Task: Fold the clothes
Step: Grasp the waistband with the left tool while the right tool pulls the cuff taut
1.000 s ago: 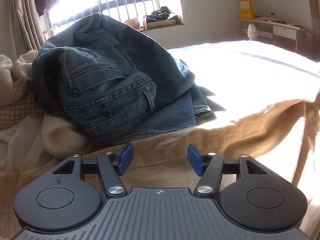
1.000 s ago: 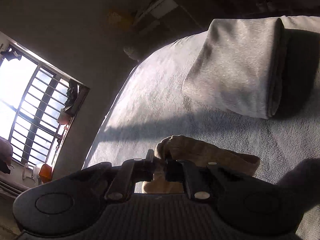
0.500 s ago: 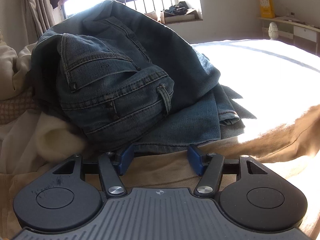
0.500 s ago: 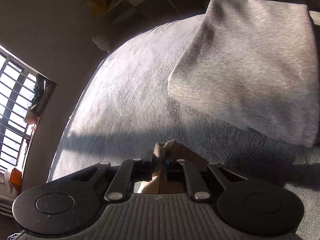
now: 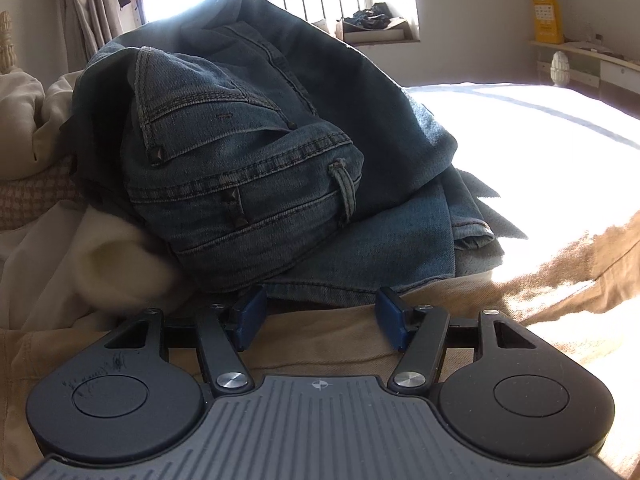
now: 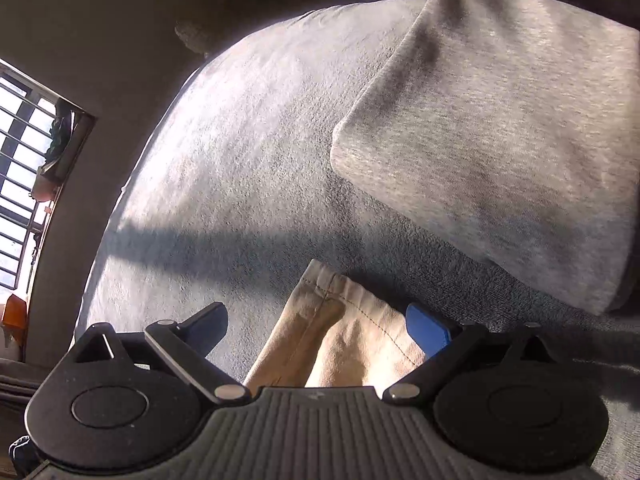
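My right gripper is now standing with its jaws wide apart; half a second ago they were pinched on the tan garment, so I am letting that hem go, which I judge ends a placing or folding stroke on this piece. The tan cloth is lying loose between the open fingers at the lower centre of the right view, touching neither pad as far as I can tell, with a folded grey garment filling the upper right on the bed. My left gripper is also open, and has been closing in on the heap of jeans, whose lower edge is now sitting just beyond the blue tips, above tan fabric at the frame's bottom.
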Motion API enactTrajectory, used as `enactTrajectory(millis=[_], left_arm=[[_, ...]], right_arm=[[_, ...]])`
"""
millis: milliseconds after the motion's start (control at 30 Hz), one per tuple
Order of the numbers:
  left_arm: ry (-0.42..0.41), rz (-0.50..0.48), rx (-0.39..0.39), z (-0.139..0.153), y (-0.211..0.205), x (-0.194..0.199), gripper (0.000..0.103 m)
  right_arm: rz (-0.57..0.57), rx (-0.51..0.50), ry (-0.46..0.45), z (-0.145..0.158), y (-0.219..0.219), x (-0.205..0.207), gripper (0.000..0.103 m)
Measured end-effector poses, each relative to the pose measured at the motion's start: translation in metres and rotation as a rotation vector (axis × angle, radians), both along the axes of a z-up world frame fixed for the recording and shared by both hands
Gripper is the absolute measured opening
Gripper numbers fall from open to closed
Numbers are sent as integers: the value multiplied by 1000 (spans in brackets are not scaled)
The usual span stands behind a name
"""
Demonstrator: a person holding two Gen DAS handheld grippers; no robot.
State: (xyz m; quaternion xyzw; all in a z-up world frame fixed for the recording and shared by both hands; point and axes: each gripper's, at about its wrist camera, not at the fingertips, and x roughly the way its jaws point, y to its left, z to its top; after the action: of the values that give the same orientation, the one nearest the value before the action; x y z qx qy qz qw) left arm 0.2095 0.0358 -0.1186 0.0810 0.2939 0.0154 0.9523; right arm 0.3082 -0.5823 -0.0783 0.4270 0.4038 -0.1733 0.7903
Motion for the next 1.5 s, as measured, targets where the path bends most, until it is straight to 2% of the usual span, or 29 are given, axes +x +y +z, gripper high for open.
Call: enactTrajectory(millis=[200, 267, 333, 367, 400, 467, 567, 667, 767, 833, 967, 1067, 1167, 1233, 1267, 1300, 1367, 1400, 1500], left_arm=[[-7, -15, -67, 12, 10, -6, 61], [-24, -36, -75, 22, 12, -15, 61], [-40, -61, -90, 33, 15, -26, 61], [-44, -75, -102, 39, 17, -33, 61], [-48, -90, -114, 46, 20, -40, 61], [-41, -173, -155, 58, 24, -61, 61], [-8, -349, -212, 71, 22, -98, 61], [44, -548, -220, 68, 6, -133, 61], [98, -668, -182, 49, -20, -154, 59], [104, -682, -144, 41, -33, -161, 56], [97, -709, -91, 30, -55, -165, 55], [82, -725, -3, 23, -69, -164, 52], [72, -740, 53, 15, -77, -163, 43], [81, -741, 60, 10, -79, -162, 37], [84, -734, 63, 9, -78, -162, 29], [86, -727, 67, 7, -77, -162, 16], [88, -716, 63, 6, -72, -161, 7], [73, -701, 50, 8, -67, -163, 3], [32, -707, 11, 22, -60, -168, 1]], right_arm=[[19, -15, -23, 18, 16, -55, 98], [0, 17, -7, 6, 17, -71, 97], [-26, 70, 11, -13, 15, -84, 85], [-40, 96, 21, -22, 15, -91, 73], [-53, 123, 30, -32, 14, -98, 65], [-73, 157, 39, -48, 14, -106, 59], [-73, 142, -45, -52, 18, -105, 56], [-31, 130, -67, -56, 23, -94, 35], [-12, 56, -48, -55, 31, -85, 9], [-14, 5, -85, -40, 37, -87, 5], [12, -107, -211, 21, 50, -109, 4], [2, -189, -208, 48, 50, -129, 4], [-19, -189, -101, 32, 39, -142, 4], [-46, -159, 5, 3, 34, -144, 4], [-62, -141, 29, -9, 33, -148, 4], [-78, -123, 52, -21, 32, -152, 4], [-107, -96, 27, -25, 30, -155, 4], [-103, -99, 0, -17, 31, -156, 4], [-88, -122, -79, 7, 37, -159, 4]])
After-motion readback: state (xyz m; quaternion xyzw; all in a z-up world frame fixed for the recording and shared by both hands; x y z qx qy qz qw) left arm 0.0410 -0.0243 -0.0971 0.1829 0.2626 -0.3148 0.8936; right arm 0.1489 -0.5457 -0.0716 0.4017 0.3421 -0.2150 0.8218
